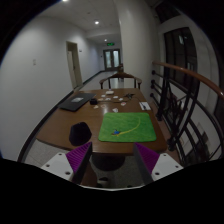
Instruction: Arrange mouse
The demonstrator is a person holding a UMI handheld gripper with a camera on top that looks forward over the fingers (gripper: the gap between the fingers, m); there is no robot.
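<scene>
- Laptop lies shut on the left of the desk, untouched.
- Mouse, dark and rounded, sits just left of centre, beside the green mat, not yet on it.
- Fingers stand open at lower centre, holding nothing; the dark shape between them I can't identify.
- Judging so, arranging has hardly begun.

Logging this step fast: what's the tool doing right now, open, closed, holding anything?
Tool: open, holding nothing; a dark mouse rests on the table between its fingers, short of the green mat.
</scene>
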